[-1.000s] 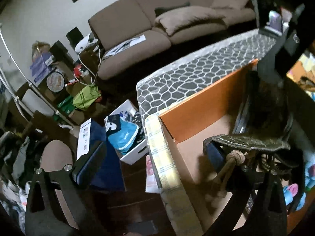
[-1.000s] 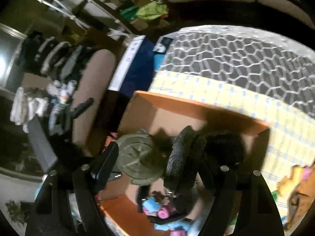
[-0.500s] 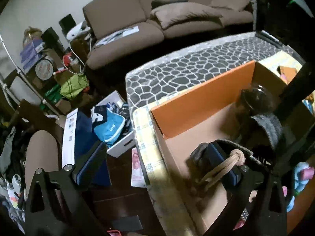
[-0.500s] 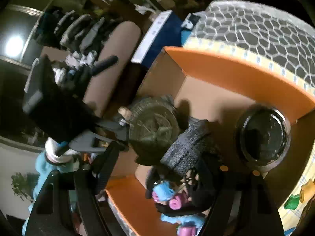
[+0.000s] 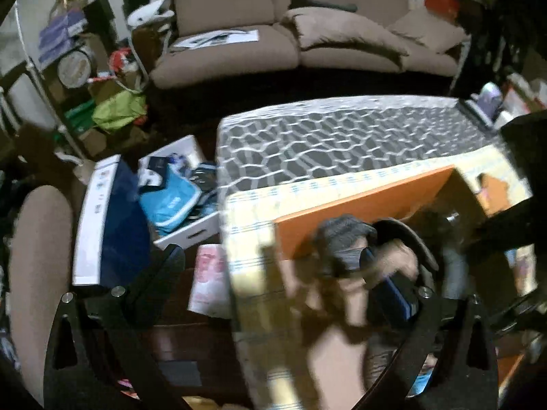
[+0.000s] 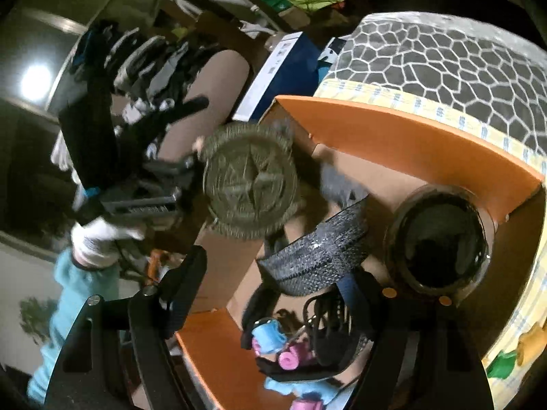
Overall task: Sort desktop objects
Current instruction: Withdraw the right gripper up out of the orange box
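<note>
the orange cardboard box [image 6: 410, 136] sits at the edge of the surface [image 6: 444, 51] with its patterned cloth, and it is already crowded: a dark glass jar [image 6: 439, 239] lies against the far wall, a grey woven coaster [image 6: 318, 256] stands on edge in the middle, and small blue and pink toys [image 6: 273, 338] with a black cord fill the near corner. the left tool [image 6: 164, 201], seen from the right wrist view, appears to grip the round olive woven mat [image 6: 251, 181] by its rim over the box's corner, though blur hides exactly how its fingers stand; in its own view the fingers look spread wide with something brownish blurred at the right finger, so i cannot tell its state for sure. the right tool [image 6: 273, 287] hangs wide over the box, holding nothing. the likely trouble is a thin edge grip: the mat is floppy and could swing, slip and drop outside the box onto the floor. it could also knock the coaster flat or nudge the jar. the two tools work close together, so they may clash above the box.
</note>
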Demonstrator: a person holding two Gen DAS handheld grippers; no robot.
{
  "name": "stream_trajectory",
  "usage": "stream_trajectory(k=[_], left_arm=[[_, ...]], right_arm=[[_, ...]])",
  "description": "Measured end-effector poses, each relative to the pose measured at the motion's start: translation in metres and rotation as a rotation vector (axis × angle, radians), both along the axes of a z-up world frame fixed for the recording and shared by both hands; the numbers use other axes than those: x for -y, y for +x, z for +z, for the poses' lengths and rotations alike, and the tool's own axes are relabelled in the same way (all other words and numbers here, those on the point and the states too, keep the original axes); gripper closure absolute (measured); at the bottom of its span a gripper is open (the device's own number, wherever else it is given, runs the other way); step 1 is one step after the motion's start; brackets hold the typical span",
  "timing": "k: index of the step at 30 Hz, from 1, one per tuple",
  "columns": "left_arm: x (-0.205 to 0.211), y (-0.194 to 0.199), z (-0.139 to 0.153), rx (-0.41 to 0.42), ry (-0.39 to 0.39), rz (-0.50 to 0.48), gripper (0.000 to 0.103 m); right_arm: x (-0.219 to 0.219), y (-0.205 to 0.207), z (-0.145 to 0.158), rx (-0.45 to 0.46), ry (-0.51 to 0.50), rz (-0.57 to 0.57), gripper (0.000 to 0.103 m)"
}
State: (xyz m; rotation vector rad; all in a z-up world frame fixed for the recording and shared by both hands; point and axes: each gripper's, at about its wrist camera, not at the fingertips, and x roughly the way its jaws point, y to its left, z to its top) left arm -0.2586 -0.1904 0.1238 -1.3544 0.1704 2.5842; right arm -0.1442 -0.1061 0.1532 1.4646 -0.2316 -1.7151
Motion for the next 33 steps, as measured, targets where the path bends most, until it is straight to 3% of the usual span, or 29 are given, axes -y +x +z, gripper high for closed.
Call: stream_trajectory(k=[4, 11, 14, 18, 24, 33], left_arm=[[-0.010, -0.005, -0.003, 0.064, 0.048, -0.020, 0.001], [0.005, 0.000, -0.007, 0.105, 0.005, 0.031, 0.001], [0.008, 0.009, -0.006, 0.107, 0.006, 0.025, 0.001], [-0.001, 0.026, -0.006, 0.097, -0.017, -0.019, 0.001], [-0.027, 0.045, -0.015, 0.105, -0.079, -0.077, 0.001], [-0.052, 0.075, -0.011, 0.088, -0.076, -0.074, 0.001]], right_arm=[[0.013, -0.010, -0.010, -0.038, 0.044, -0.055, 0.026], [0.005, -0.025, -0.027, -0.034, 0.072, -0.186, 0.034], [0.001, -0.032, -0.026, -0.005, 0.091, -0.203, 0.026], [-0.001, -0.037, -0.012, 0.035, 0.121, -0.194, 0.023], [-0.026, -0.036, 0.018, 0.013, 0.173, -0.210, 0.021], [-0.054, -0.008, 0.035, -0.014, 0.181, -0.253, 0.021]])
